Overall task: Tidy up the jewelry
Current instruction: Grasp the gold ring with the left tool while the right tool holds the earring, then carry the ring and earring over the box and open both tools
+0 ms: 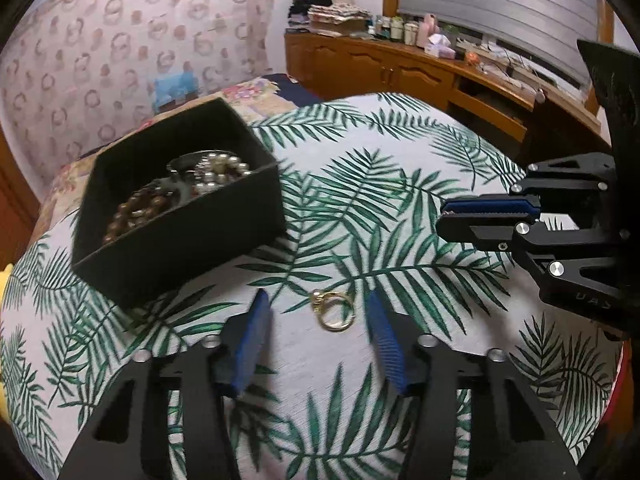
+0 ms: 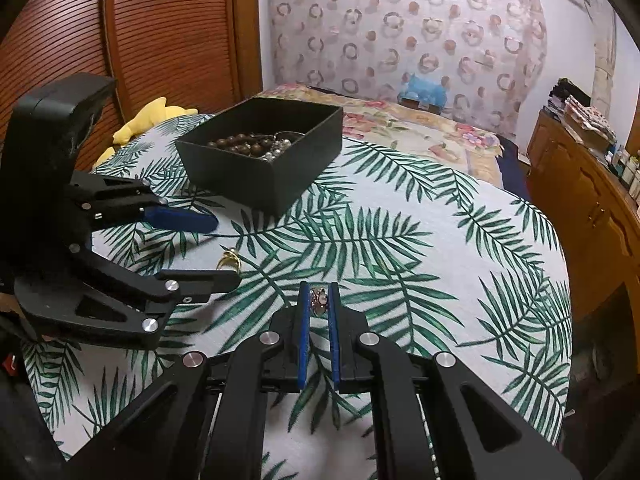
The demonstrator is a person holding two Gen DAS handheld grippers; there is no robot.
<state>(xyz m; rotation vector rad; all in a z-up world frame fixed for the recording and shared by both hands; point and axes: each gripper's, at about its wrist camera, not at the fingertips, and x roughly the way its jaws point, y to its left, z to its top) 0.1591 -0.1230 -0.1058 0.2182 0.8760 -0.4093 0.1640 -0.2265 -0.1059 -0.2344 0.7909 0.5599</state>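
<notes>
A: What is the right hand-held gripper (image 2: 320, 300) doing?

B: It is clenched on a small ring (image 2: 319, 300), pinched between the blue pads near their tips, low in the centre of its own view.

A: And the left hand-held gripper (image 1: 320, 316)?

B: Its jaws are apart, with a gold ring (image 1: 335, 312) lying between the blue pads (image 1: 252, 340) on the leaf-print cloth (image 1: 400, 184). The pads do not touch the ring. No earlier view is there to compare.

A: Where is the rest of the jewelry?

B: In the black box (image 1: 192, 240), left of centre in the left view, resting on the same cloth. Brown beads (image 1: 136, 212) and pearl beads (image 1: 224, 168) lie inside. A wooden cabinet (image 1: 400, 68) stands at upper right.
</notes>
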